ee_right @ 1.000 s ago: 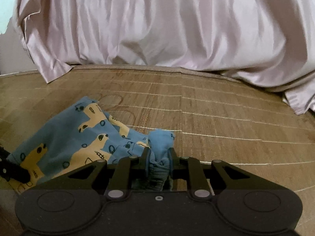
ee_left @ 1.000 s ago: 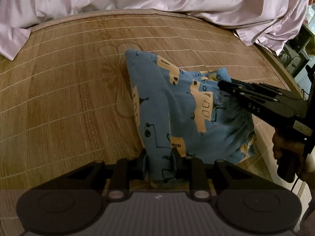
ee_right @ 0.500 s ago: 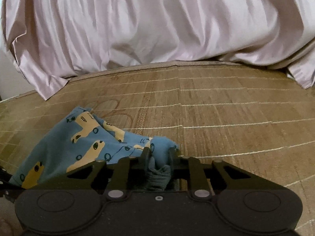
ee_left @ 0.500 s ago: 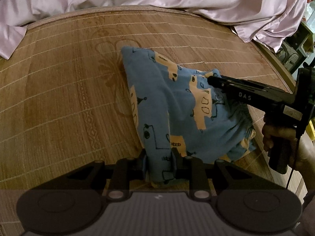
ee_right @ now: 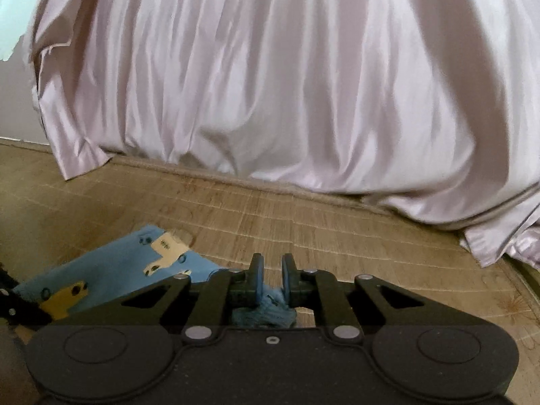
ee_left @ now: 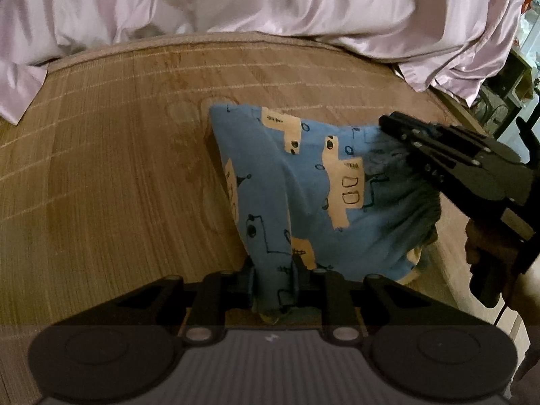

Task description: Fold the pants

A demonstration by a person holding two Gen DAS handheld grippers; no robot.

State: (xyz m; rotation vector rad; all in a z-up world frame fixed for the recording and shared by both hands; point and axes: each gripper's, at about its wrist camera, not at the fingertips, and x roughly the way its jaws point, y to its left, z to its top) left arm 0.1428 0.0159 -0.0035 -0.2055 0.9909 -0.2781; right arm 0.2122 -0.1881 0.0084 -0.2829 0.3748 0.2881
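Observation:
The blue pants (ee_left: 303, 195) with yellow car prints hang bunched above a woven bamboo mat (ee_left: 118, 168). My left gripper (ee_left: 272, 270) is shut on the near lower edge of the pants. My right gripper (ee_left: 391, 125) comes in from the right and pinches the far right edge of the cloth. In the right wrist view my right gripper (ee_right: 270, 273) holds a bunch of blue fabric (ee_right: 266, 310) deep between its fingers, and the rest of the pants (ee_right: 111, 270) spreads to the lower left.
A pale pink satin sheet (ee_right: 270, 84) is heaped along the far edge of the mat (ee_right: 371, 236); it also shows in the left wrist view (ee_left: 270, 0). Furniture and clutter (ee_left: 506, 77) stand beyond the mat's right edge.
Both grippers have lifted and tilted up, still holding the pants. The right wrist view now shows more sheet and less mat, and the fabric sits lower between the right fingers.

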